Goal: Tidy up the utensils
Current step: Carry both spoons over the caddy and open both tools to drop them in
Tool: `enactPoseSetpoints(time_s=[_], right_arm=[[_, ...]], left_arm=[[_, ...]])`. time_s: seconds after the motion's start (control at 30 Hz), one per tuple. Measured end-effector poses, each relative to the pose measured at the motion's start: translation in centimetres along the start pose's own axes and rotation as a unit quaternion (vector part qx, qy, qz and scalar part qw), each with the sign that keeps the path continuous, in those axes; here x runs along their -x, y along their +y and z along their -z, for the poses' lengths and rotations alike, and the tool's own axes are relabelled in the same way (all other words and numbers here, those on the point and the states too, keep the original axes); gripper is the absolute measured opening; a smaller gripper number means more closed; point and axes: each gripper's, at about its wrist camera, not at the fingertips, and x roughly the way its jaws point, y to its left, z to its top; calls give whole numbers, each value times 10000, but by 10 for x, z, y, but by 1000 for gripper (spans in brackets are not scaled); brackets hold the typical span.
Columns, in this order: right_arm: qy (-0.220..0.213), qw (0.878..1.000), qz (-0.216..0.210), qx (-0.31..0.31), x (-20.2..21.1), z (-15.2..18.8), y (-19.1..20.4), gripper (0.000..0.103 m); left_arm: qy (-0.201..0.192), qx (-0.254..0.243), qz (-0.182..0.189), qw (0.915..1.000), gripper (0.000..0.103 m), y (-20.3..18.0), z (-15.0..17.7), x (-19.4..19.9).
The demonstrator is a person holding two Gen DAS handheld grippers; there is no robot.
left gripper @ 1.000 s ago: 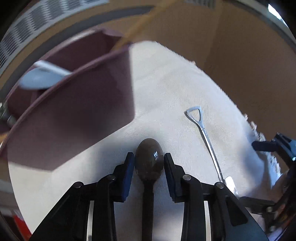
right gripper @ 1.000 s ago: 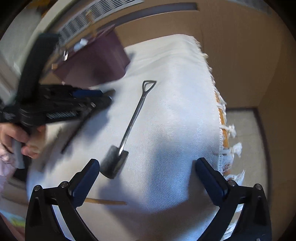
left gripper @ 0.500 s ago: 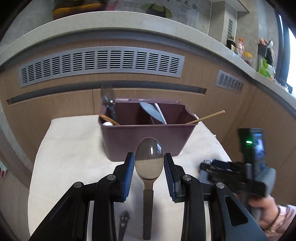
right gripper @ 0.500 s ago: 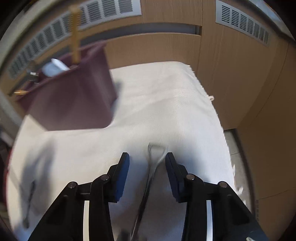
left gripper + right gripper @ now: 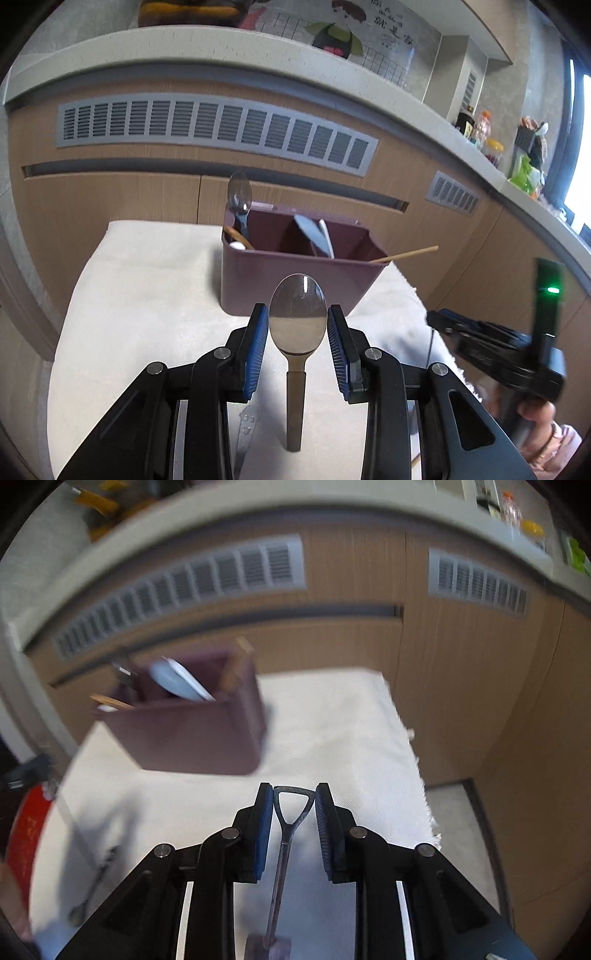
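Observation:
My left gripper (image 5: 297, 322) is shut on the bowl of a silver spoon (image 5: 295, 398) and holds it in the air, bowl forward, in front of the maroon organizer box (image 5: 291, 273). The box holds several utensils: a spoon, a pale blue spatula and wooden sticks. My right gripper (image 5: 294, 798) has its jaws closing on the triangular handle of a small shovel-shaped metal spoon (image 5: 282, 845), whose blade hangs below, off the cloth. The box (image 5: 192, 734) stands ahead to its left. In the left wrist view, the right gripper (image 5: 436, 319) shows at the right, with a hand behind it.
A white fringed cloth (image 5: 147, 295) covers the table; its right edge drops to the floor. Another utensil (image 5: 96, 878) lies on the cloth at the left; a flat metal one (image 5: 247, 424) lies under my left gripper. A wooden cabinet wall with vents stands behind.
My left gripper rose and swung with the spoon to face the box. My right gripper went from wide open above the shovel spoon to closed on its handle, and lifted it.

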Motion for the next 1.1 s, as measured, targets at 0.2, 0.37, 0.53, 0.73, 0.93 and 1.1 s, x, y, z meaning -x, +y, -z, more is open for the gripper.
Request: enactPoseSetpoints(time_s=[0.2,0.37,0.53,0.73,0.93,1.1], right_arm=[[-701,9964,-190,438,57,0,22,21],[-954,9928,-271,664,80,-2,38,21],[-1107,9897,-304,851,93,-8,46,21],[-1236,9867,-420,974,108,-22,53,21],[-1781,9757,-551,1148,130,-65,60,21],[-2327,9615,-453,1386,132,-120,74,21]], left_arm=[[-89,-77,10,9999,34,-10,-3,16],[-173,-202,-25,9996,34,-20,-6,28],[-263,-310,-24,9992,34,-27,-11,34],[-520,-482,22,9975,34,-35,-31,46],[-1190,-836,150,9893,34,-48,-95,66],[-1691,-946,62,9810,34,-47,-148,55]])
